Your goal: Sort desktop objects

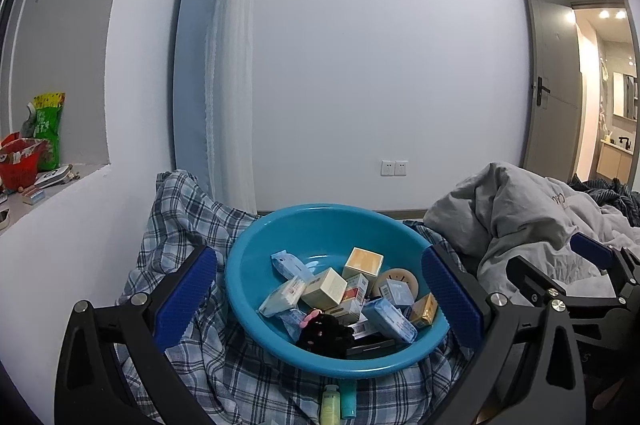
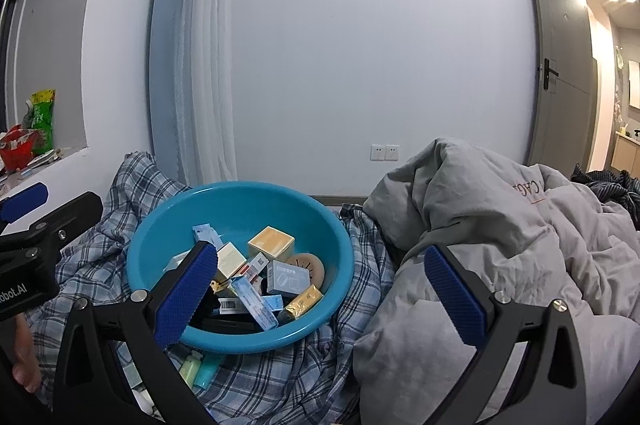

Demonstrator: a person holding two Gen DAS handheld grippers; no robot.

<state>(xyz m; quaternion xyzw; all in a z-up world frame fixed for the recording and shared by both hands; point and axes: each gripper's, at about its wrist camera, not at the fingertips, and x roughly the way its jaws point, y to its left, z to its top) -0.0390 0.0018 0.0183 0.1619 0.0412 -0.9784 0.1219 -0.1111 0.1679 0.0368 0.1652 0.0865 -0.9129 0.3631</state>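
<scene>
A blue plastic basin [image 1: 280,233] sits on a plaid cloth [image 1: 176,225] and holds several small boxes, a round tan disc [image 1: 404,279] and a black fluffy hair tie [image 1: 324,331]. My left gripper [image 1: 320,295] is open and empty, its blue pads either side of the basin. The basin also shows in the right wrist view [image 2: 160,237]. My right gripper [image 2: 320,289] is open and empty, to the right of the basin. A pale green bottle [image 1: 330,405] and a teal tube [image 1: 349,399] lie on the cloth in front of the basin.
A crumpled grey duvet [image 2: 500,225] lies to the right of the basin. A window ledge [image 1: 24,201] at the left holds a red bag and a green packet. A white wall with sockets is behind. An open door [image 1: 552,77] is at the right.
</scene>
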